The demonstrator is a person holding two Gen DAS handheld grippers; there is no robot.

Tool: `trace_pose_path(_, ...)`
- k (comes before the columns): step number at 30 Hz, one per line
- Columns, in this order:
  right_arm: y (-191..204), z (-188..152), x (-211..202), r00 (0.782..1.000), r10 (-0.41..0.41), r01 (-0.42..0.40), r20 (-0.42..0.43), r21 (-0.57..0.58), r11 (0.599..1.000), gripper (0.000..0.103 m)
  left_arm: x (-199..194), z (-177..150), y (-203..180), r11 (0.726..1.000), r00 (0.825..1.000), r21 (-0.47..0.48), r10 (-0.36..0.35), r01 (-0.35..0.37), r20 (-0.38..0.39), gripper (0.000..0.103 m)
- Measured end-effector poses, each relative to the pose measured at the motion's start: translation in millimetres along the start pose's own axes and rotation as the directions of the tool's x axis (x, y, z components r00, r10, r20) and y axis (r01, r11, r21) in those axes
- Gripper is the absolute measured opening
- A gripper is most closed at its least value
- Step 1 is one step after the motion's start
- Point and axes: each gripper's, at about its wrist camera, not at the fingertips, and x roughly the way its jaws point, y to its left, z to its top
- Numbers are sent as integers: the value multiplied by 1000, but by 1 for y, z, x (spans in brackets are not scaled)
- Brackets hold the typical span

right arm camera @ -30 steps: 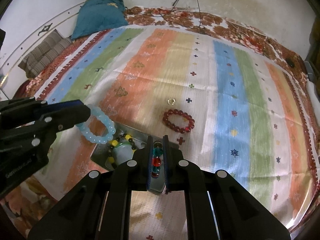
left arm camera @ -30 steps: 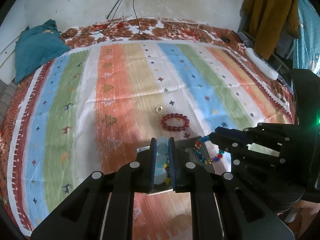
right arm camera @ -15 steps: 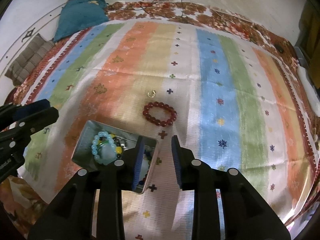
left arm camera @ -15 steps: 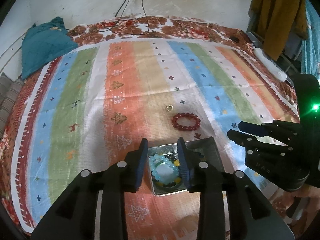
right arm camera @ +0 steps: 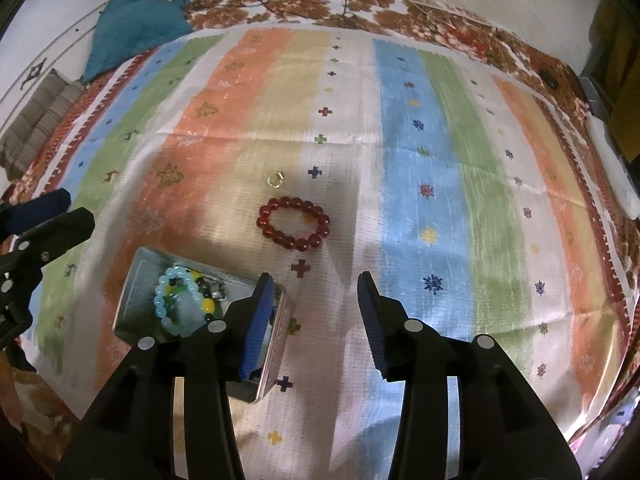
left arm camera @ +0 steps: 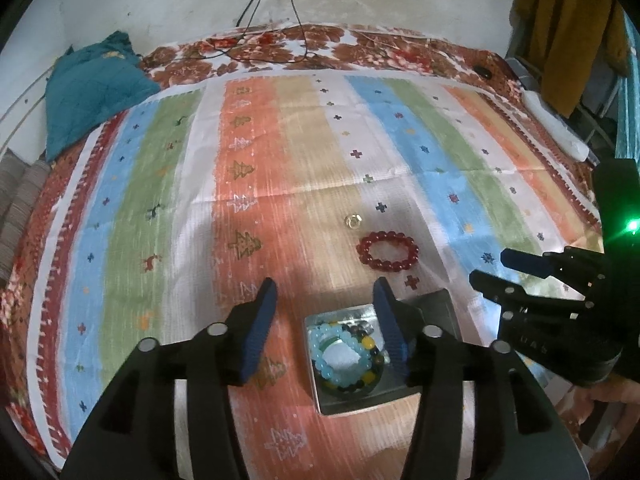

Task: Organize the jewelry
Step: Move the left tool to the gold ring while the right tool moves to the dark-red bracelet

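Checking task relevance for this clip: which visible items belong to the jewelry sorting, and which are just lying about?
Part of the job:
- metal tin
- light blue bracelet, in the tin
- red bead bracelet, on the cloth
- small gold ring, on the cloth

Lying about:
- teal pillow
- striped cloth
- yellow garment

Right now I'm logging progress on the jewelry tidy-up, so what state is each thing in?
Metal tin: open, no lid in view, holding bracelets.
Pale blue bracelet: lying in the tin.
Yellow and dark bead bracelet: in the tin, under the blue one.
Red bracelet: loose on the striped cloth, outside the tin.
Small gold ring: loose on the cloth.
Left gripper: jaws just opened, empty.
Right gripper: jaws just opened, empty.
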Motion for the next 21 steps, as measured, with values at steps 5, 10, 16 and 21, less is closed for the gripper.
trace_pose_path(5, 0, 4, 6, 1000, -1, 1, -11, 8, 1000, 47, 8, 7, -3, 1000, 1000, 22, 20, -20, -11, 54)
trace_pose_path(10, -1, 7, 12, 1000, -7, 7, -18, 12, 1000, 48, 13, 13, -2, 999, 1000, 20, 25, -25, -9, 57)
trace_pose_path(16, -2, 10, 22, 999, -19, 20, -44, 8, 1000, 48, 28, 23, 3, 1000, 1000, 7, 24, -24, -18, 58)
trace_pose_path(21, -4, 16, 30, 998, -11, 12, -59, 19, 1000, 48, 41, 30, 4, 1000, 999, 4, 25, -25, -41, 58)
